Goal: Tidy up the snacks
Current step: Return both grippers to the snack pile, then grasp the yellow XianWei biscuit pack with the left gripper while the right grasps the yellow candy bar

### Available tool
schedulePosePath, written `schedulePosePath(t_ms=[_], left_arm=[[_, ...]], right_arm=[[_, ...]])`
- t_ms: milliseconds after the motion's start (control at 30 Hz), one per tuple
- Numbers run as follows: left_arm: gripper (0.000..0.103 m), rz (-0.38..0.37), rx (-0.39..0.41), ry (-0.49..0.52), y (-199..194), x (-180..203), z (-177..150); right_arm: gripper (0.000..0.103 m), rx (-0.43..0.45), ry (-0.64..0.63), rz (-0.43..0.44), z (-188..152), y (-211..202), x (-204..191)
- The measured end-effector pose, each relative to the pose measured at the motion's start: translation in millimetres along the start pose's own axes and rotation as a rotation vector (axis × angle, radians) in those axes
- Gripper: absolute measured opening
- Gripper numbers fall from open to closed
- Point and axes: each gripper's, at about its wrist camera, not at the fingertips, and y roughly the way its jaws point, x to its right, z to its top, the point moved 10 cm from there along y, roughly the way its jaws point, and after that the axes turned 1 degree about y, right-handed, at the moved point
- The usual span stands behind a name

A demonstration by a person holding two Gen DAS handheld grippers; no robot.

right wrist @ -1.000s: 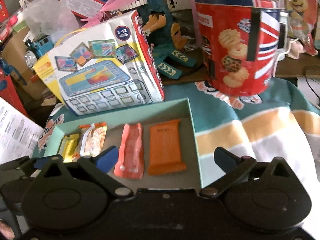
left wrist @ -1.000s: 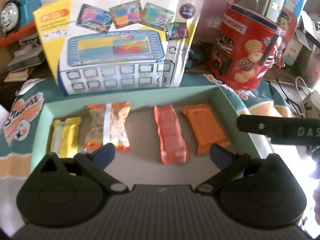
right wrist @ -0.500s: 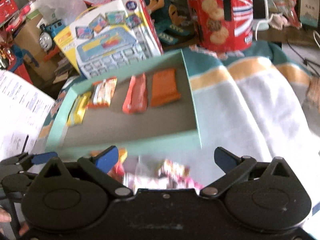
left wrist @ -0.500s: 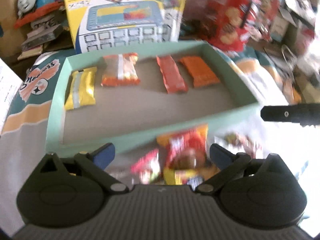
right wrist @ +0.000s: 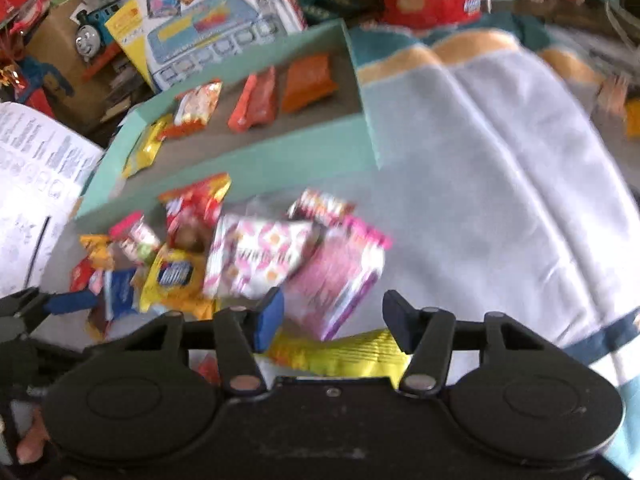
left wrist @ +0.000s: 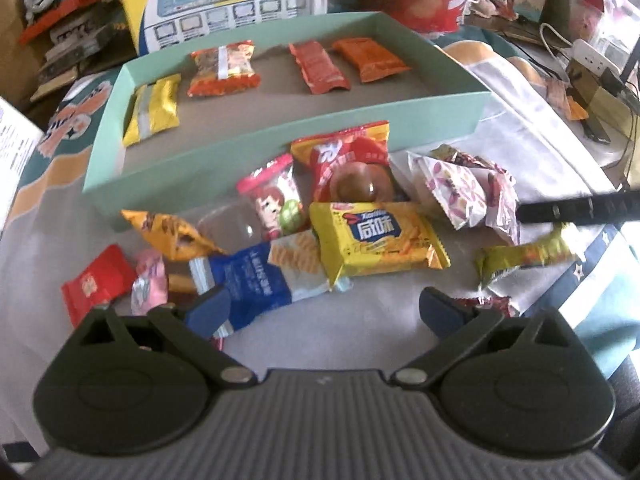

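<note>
Snack packets (left wrist: 376, 236): heaped mid-frame below the green box (left wrist: 280, 152); judged light, crinkly, slippery, best pinched at sealed edges. Left gripper (left wrist: 324, 308) is held wide open, empty. Right gripper (right wrist: 332, 320) is seen closing over a yellow packet (right wrist: 340, 354), not yet pinched

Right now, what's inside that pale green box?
Four wrapped snacks lie in a row inside the green box: a yellow packet, an orange-and-white packet, a red-orange bar and an orange packet. The near wall hides part of the floor.
</note>
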Motion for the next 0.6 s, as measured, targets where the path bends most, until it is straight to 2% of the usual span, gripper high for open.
schedulePosePath(t_ms=[167,233,267,300,400,533,567,600], left_arm=[[0.103,0.008,-0.015,-0.036,4,-7,-3],[0.103,0.009,-0.022,-0.054,5,-10,-6],[0.103,0.008,-0.027,-0.068,5,-12,-6],[0.103,0.007,-0.03,-0.081,6,-14,-7],[0.103,0.015,-0.029,-0.106,7,-21,-5],[0.103,0.02,-0.021,-0.085,6,-21,1],[0.103,0.021,-0.017,-0.072,7,-19,3],[0.103,0.023,-0.013,-0.055,7,-17,6]], right_arm=[[0.057,-0.111,-0.088,0.08,-40,0,-23],[0.052,-0.114,-0.118,0.09,-48,-3,-31],[0.041,-0.097,-0.132,0.089,-47,-5,-33],[0.037,-0.083,-0.133,0.087,-42,-5,-34],[0.035,-0.057,-0.109,0.084,-27,0,-35],[0.034,-0.09,-0.132,0.078,-25,20,-41],[0.031,-0.077,-0.135,0.075,-25,23,-41],[0.023,-0.064,-0.143,0.06,-24,23,-42]])
